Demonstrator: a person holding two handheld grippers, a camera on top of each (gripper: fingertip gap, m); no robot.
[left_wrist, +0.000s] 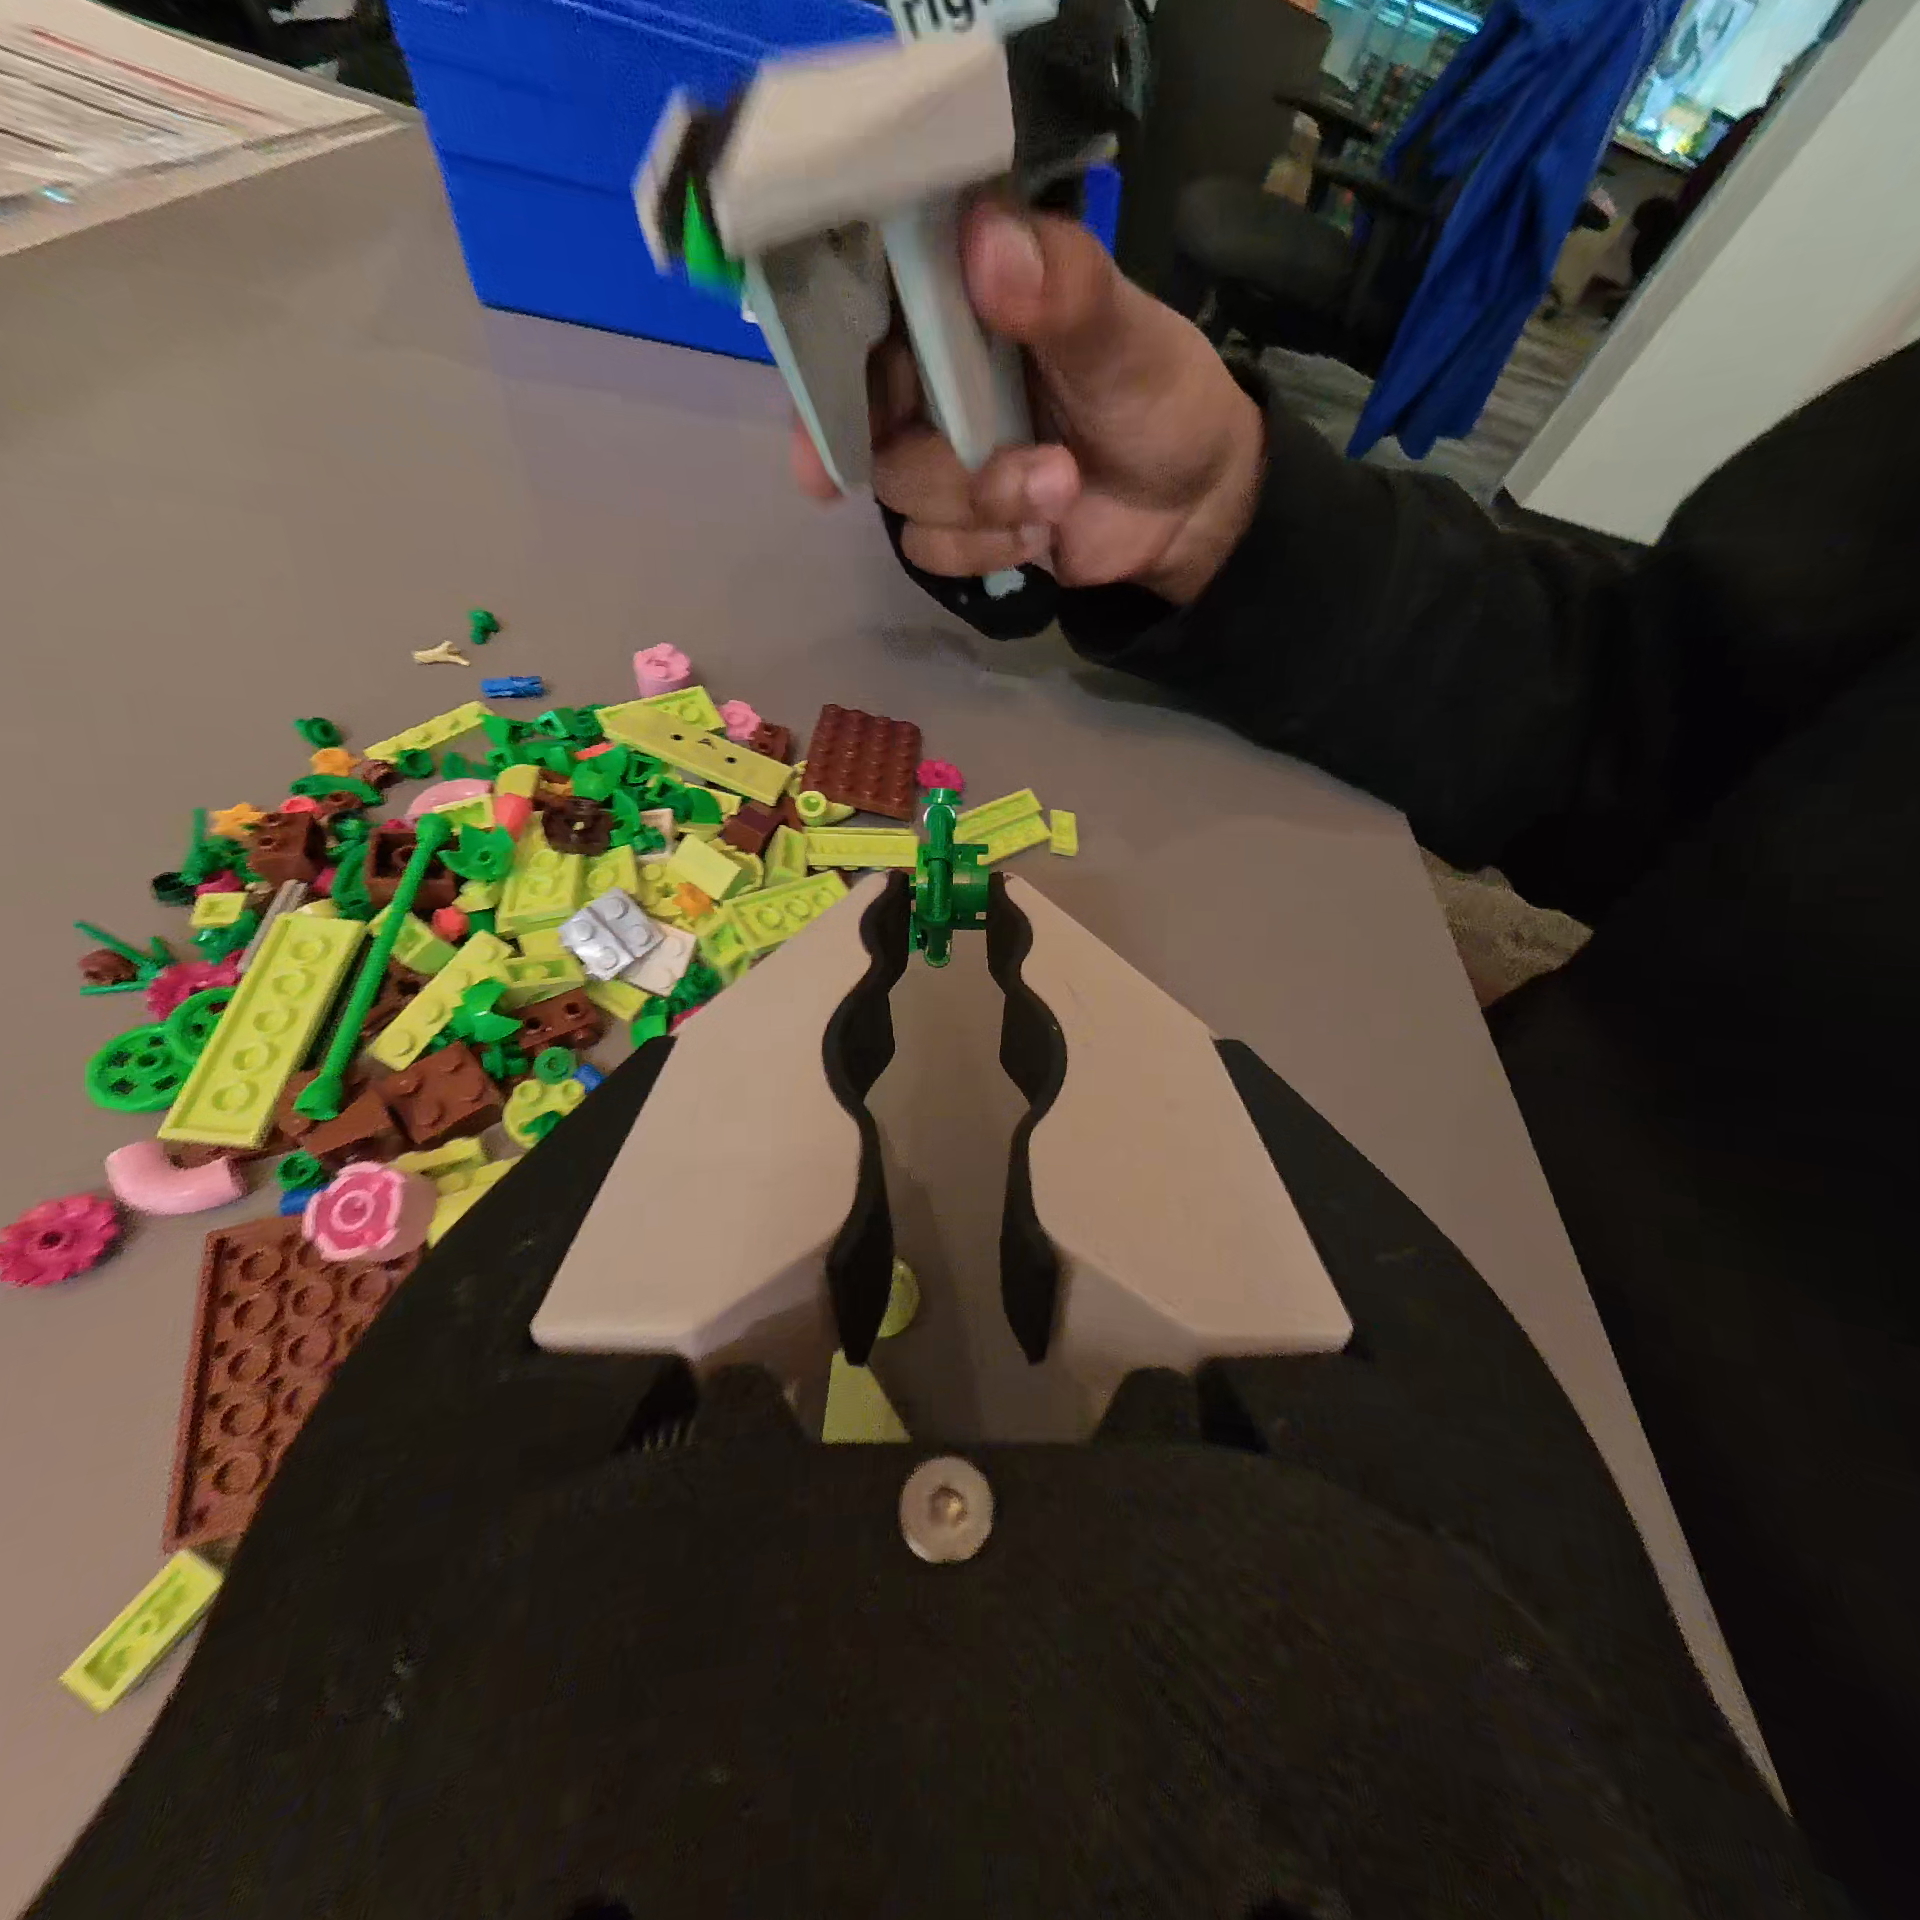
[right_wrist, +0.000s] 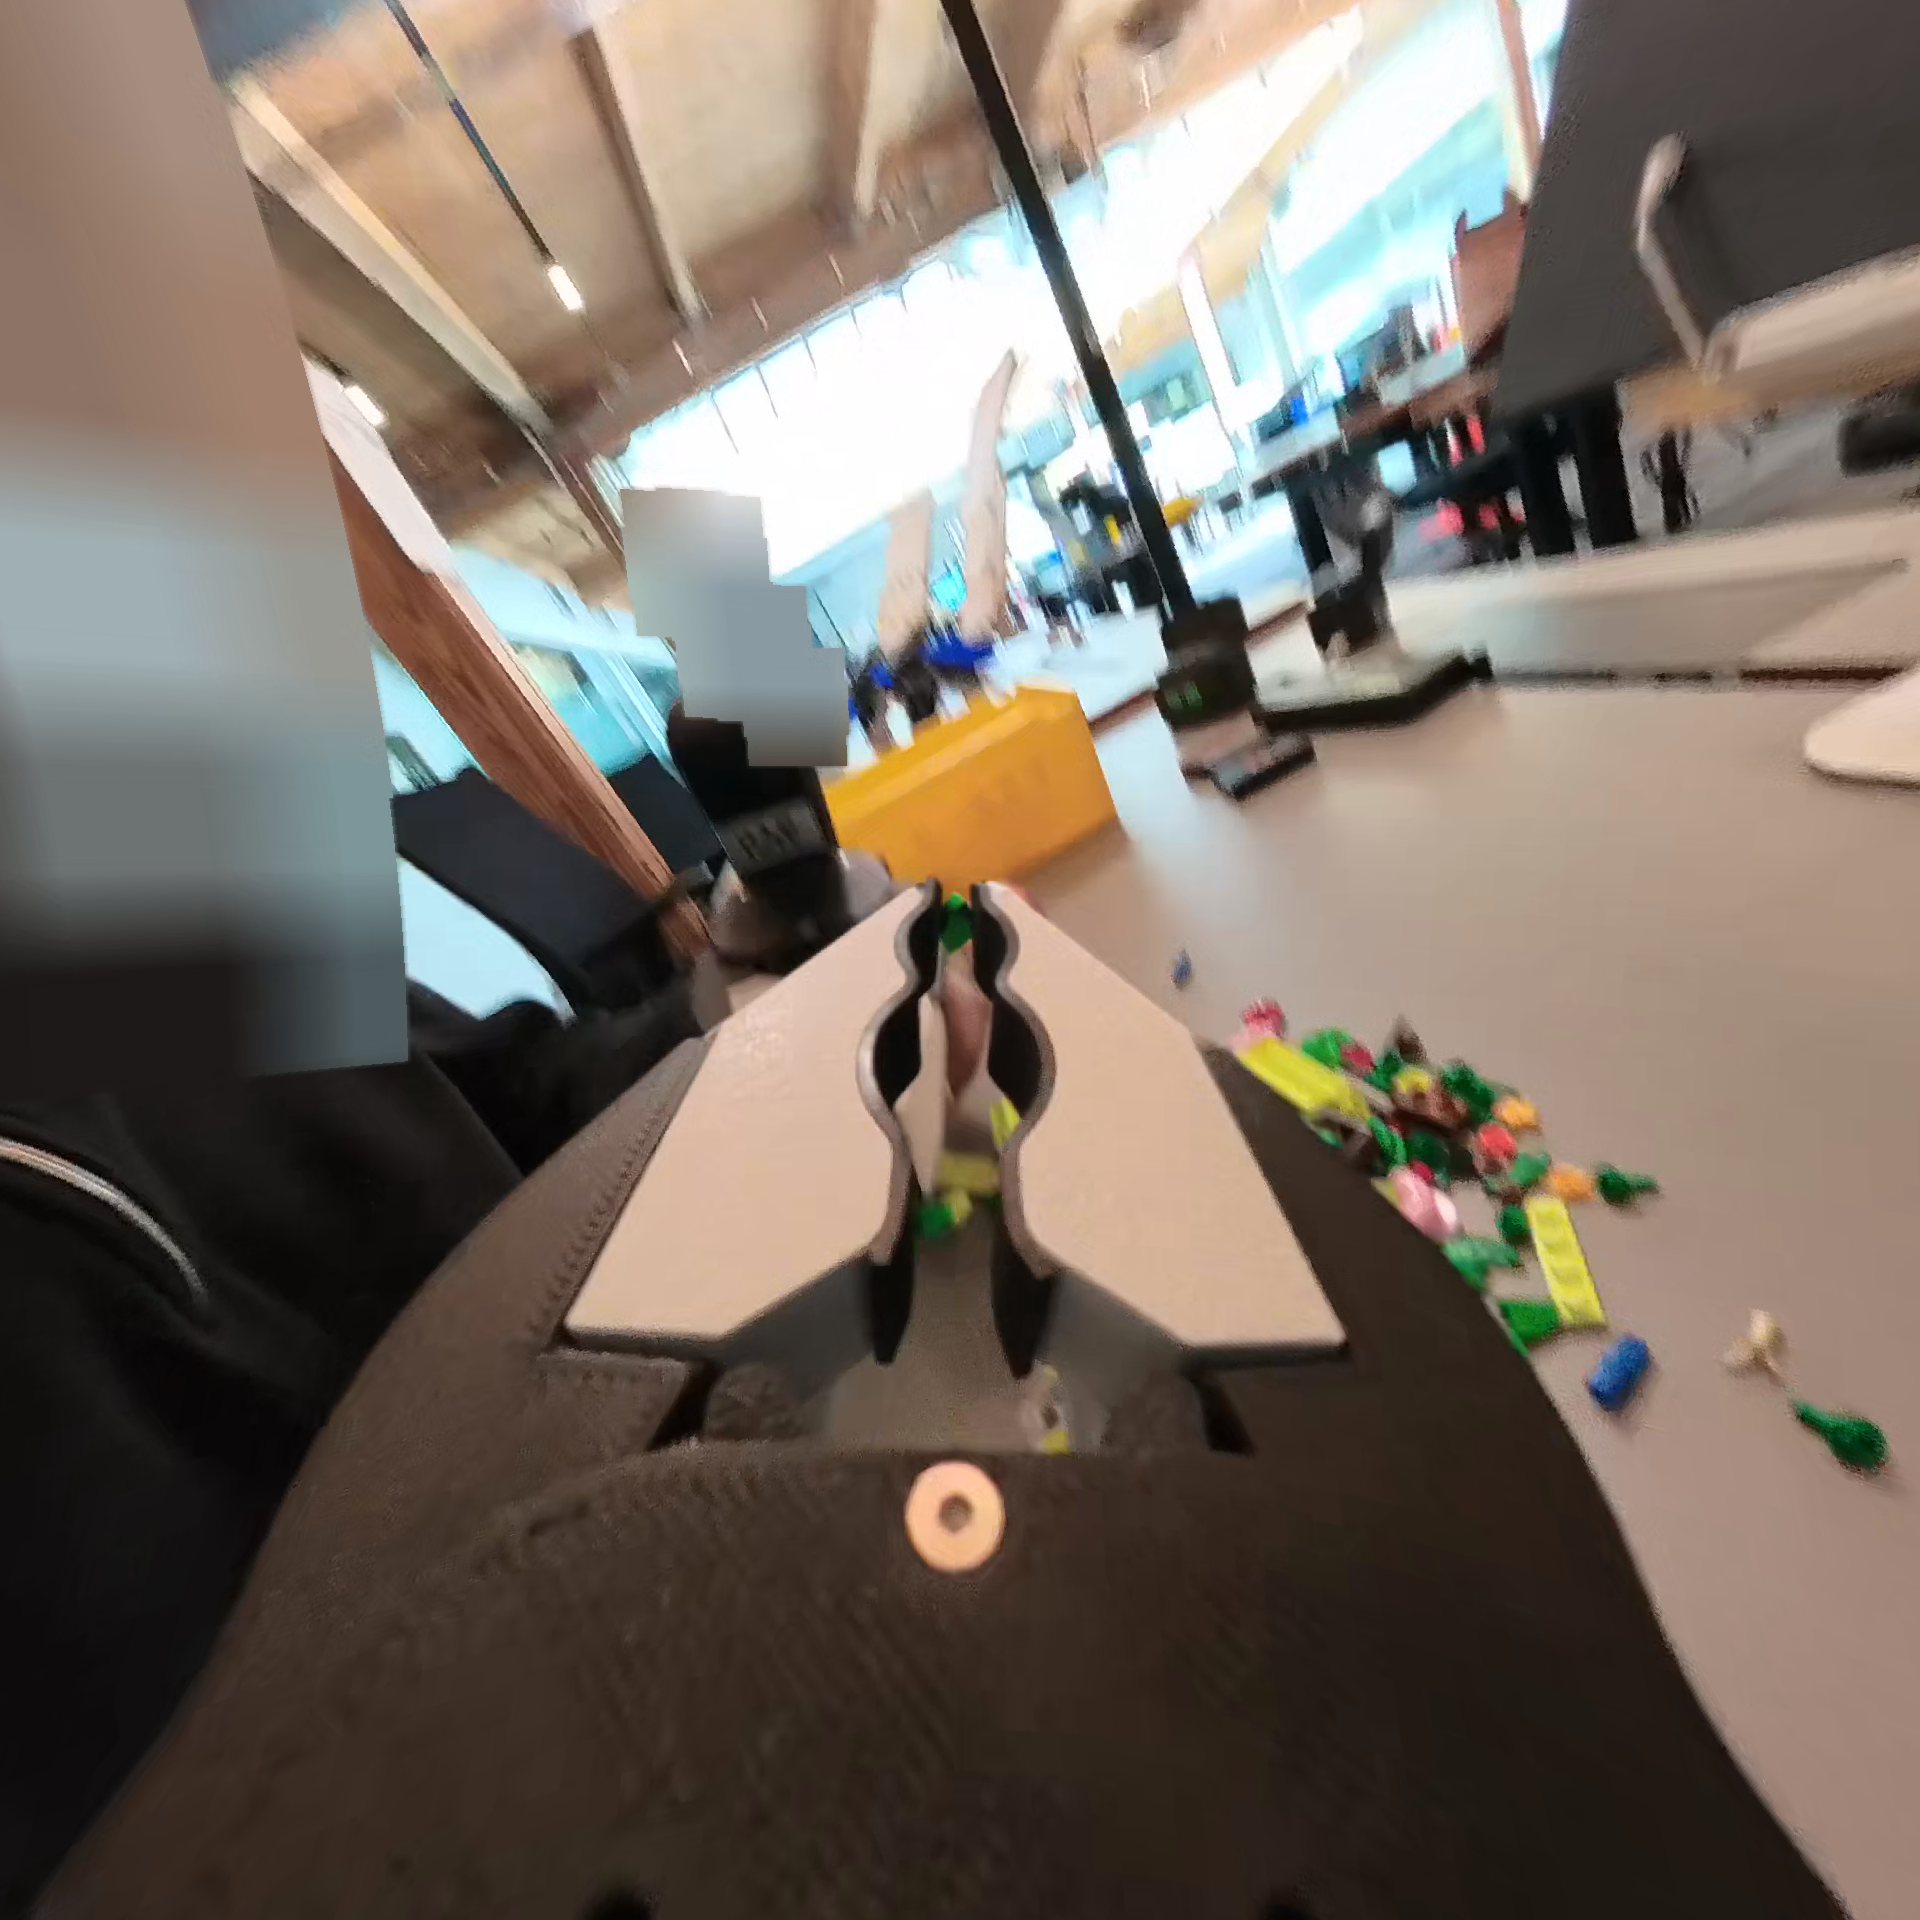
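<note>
My left gripper (left_wrist: 943, 902) is shut on a small green plant piece (left_wrist: 940, 894) at its fingertips, held above the grey table (left_wrist: 312, 468) beside a pile of toy bricks (left_wrist: 499, 914). The pile holds lime plates, brown plates, green leaves and pink flowers. My right gripper (right_wrist: 958, 914) is shut on a small green piece (right_wrist: 956, 925) at its tips and is raised well above the table. In the left wrist view the right gripper (left_wrist: 681, 197) shows blurred at the top, held by a hand (left_wrist: 1091, 436), with green between its fingers. The pile also shows in the right wrist view (right_wrist: 1455, 1164).
A blue bin (left_wrist: 582, 166) stands at the back of the table. A yellow bin (right_wrist: 977, 790) stands farther off in the right wrist view. A person's black sleeve (left_wrist: 1507, 644) crosses the right side. A long brown plate (left_wrist: 270, 1371) and a pink flower (left_wrist: 57, 1238) lie at the pile's near edge.
</note>
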